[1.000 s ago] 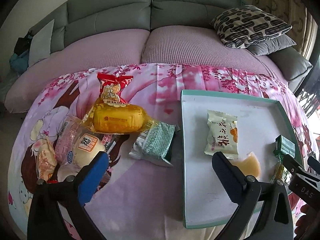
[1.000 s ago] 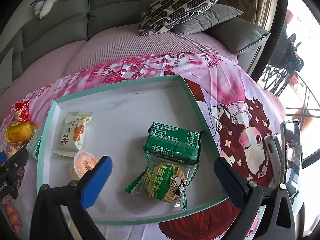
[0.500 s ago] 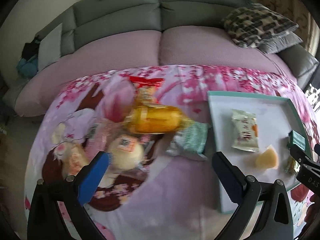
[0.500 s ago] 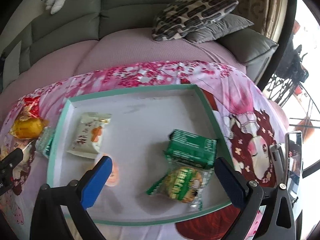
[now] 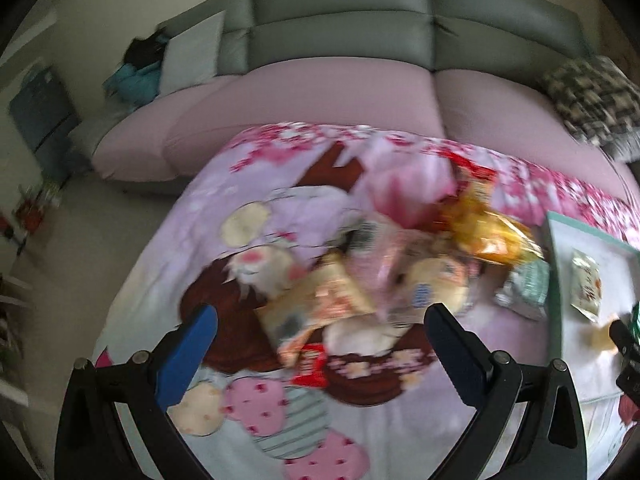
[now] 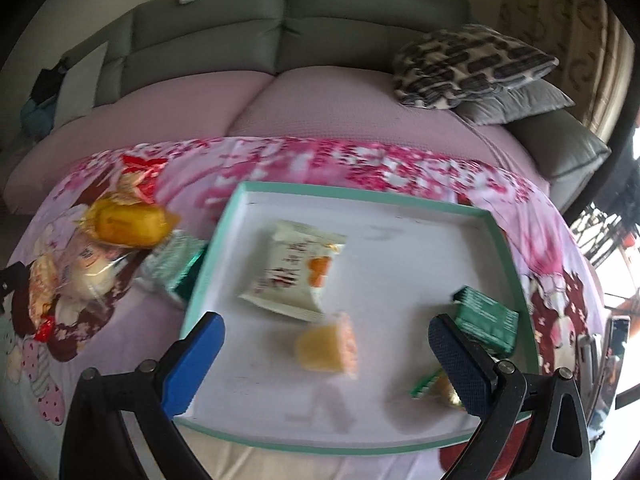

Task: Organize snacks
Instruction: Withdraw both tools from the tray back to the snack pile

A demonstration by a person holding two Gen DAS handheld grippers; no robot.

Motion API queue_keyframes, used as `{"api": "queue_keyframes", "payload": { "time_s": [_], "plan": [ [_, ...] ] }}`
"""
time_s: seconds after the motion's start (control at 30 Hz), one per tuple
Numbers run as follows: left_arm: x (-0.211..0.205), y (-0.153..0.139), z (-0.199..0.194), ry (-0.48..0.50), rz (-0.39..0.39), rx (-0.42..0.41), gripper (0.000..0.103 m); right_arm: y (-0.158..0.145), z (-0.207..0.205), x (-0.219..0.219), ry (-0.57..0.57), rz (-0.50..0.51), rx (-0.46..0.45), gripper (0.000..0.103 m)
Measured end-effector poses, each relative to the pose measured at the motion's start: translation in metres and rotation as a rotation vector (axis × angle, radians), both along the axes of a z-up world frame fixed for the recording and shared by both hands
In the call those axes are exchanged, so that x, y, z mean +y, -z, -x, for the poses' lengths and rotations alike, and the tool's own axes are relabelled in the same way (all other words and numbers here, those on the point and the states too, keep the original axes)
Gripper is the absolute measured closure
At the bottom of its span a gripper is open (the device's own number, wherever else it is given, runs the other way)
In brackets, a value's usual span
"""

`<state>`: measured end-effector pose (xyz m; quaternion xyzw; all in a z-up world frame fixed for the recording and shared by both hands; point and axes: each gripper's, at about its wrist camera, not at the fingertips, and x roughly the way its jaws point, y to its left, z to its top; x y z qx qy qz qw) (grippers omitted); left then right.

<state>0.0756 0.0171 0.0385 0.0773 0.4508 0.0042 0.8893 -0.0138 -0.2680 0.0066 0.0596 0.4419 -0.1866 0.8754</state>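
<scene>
A blurred heap of wrapped snacks [image 5: 380, 280] lies on the pink cartoon blanket, with a yellow cake packet [image 5: 492, 236] and a pale green packet [image 5: 528, 288] at its right. My left gripper [image 5: 320, 352] hangs open just before the heap, holding nothing. The teal-rimmed white tray [image 6: 400, 200] holds a white packet [image 6: 296, 272], a jelly cup [image 6: 328, 344] and a dark green box [image 6: 488, 320]. Over the tray's near side my right gripper [image 6: 326, 356] stands open and empty. The same yellow cake packet [image 6: 128, 228] shows left of the tray.
A grey sofa [image 6: 280, 32] with pink seat covers runs behind the blanket. Patterned and grey cushions [image 6: 472, 64] sit at the right. A phone [image 6: 612, 344] lies at the blanket's right edge. Floor and clutter [image 5: 36, 208] lie left of the sofa.
My left gripper has swung left, from the tray's edge to the snack heap. My right gripper has shifted left across the tray, so the green box now sits at its right finger.
</scene>
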Motion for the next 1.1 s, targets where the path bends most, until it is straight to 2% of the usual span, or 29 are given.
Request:
{"api": "queue_keyframes", "payload": {
  "time_s": [0.23,0.4,0.6,0.83,1.1],
  "plan": [
    [0.051,0.002,-0.002,-0.124,0.05,0.004,0.0,0.003,-0.017,0.038,-0.086,-0.021,0.007,0.0],
    [0.067,0.006,-0.005,-0.147,0.066,0.015,0.0,0.005,-0.028,0.066,-0.153,-0.053,-0.01,0.0],
    [0.07,0.015,-0.008,-0.134,0.081,0.049,0.0,0.015,-0.043,0.097,-0.231,-0.118,-0.008,0.0],
    [0.063,0.036,-0.016,-0.11,0.126,0.118,0.0,0.028,-0.051,0.113,-0.264,-0.138,0.024,0.0],
    [0.06,0.043,-0.02,-0.09,0.11,0.109,0.0,0.035,-0.056,0.132,-0.311,-0.193,0.022,0.0]
  ]
}}
